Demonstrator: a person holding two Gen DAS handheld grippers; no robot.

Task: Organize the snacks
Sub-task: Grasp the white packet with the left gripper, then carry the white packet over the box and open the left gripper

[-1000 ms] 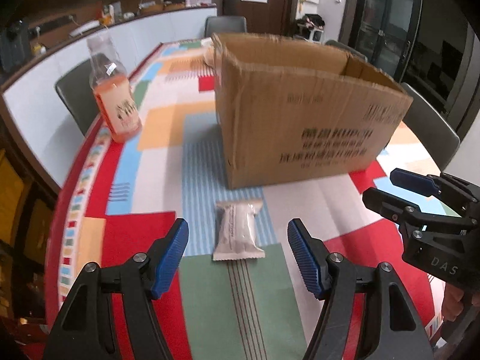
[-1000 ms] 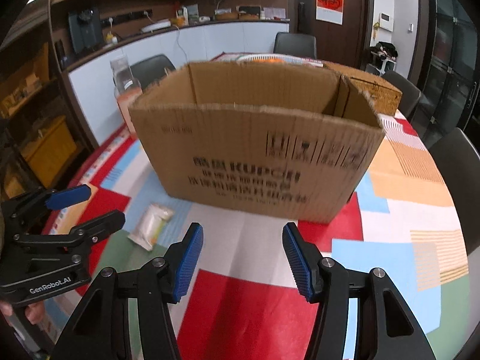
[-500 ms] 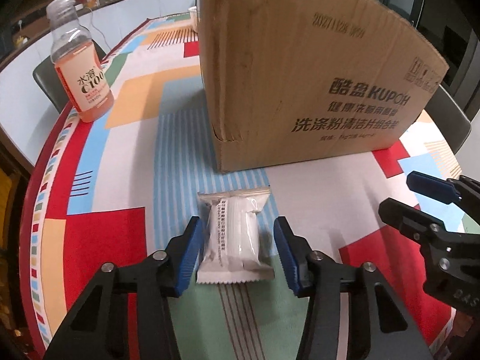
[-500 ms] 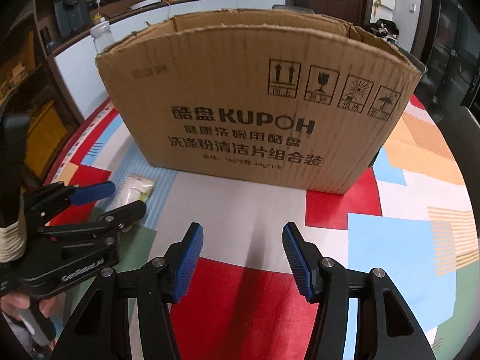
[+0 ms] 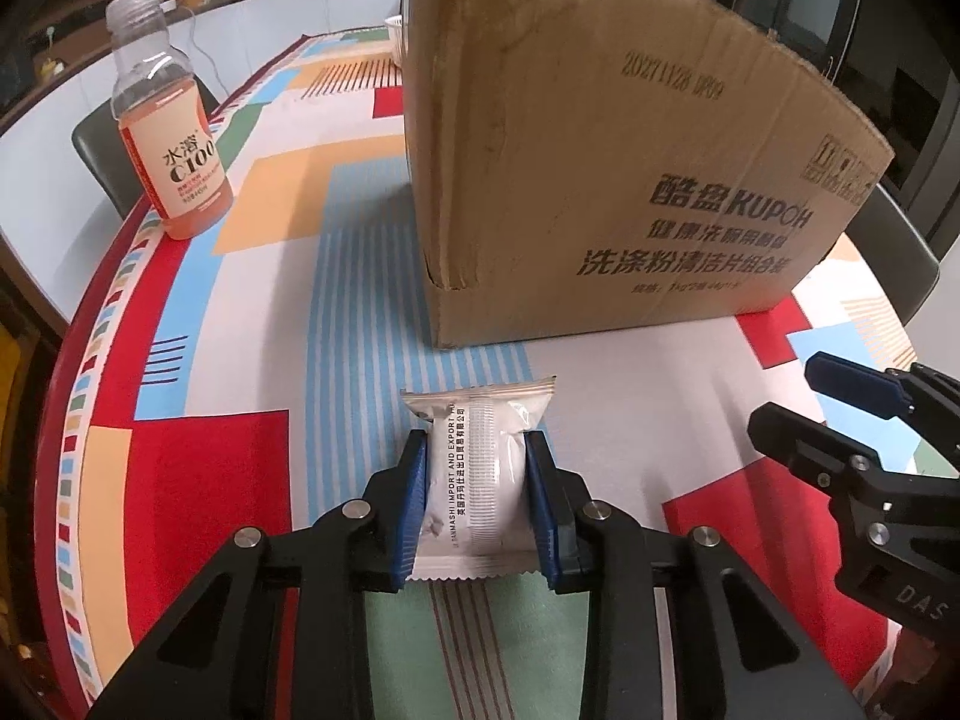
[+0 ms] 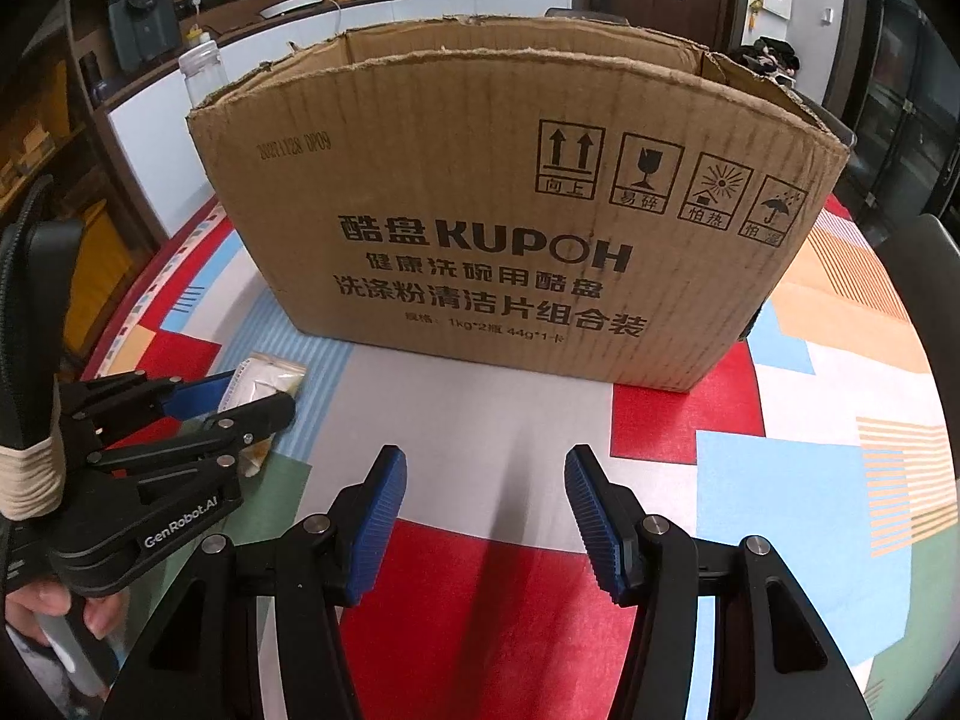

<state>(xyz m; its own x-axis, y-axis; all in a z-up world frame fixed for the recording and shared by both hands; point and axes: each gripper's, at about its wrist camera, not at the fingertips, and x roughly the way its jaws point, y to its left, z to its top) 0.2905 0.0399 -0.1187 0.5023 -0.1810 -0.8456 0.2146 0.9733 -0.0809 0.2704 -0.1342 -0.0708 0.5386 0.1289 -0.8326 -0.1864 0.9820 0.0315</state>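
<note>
A white snack packet (image 5: pixel 477 474) lies on the colourful tablecloth in front of the cardboard box (image 5: pixel 600 180). My left gripper (image 5: pixel 477 450) is shut on the packet, its blue pads pressing both long sides, low on the table. In the right wrist view the left gripper (image 6: pixel 240 396) and the packet (image 6: pixel 264 378) sit at the left, and the box (image 6: pixel 510 228) stands open-topped ahead. My right gripper (image 6: pixel 483 474) is open and empty above the cloth, to the right of the left one; it also shows in the left wrist view (image 5: pixel 804 396).
An orange drink bottle (image 5: pixel 171 126) stands near the table's left edge. The tablecloth (image 6: pixel 810 480) covers a round table with dark chairs (image 5: pixel 894 252) around it. A counter with clutter runs along the back wall.
My left gripper moved forward and down around the packet and its fingers closed onto it. The right gripper stayed open and barely moved.
</note>
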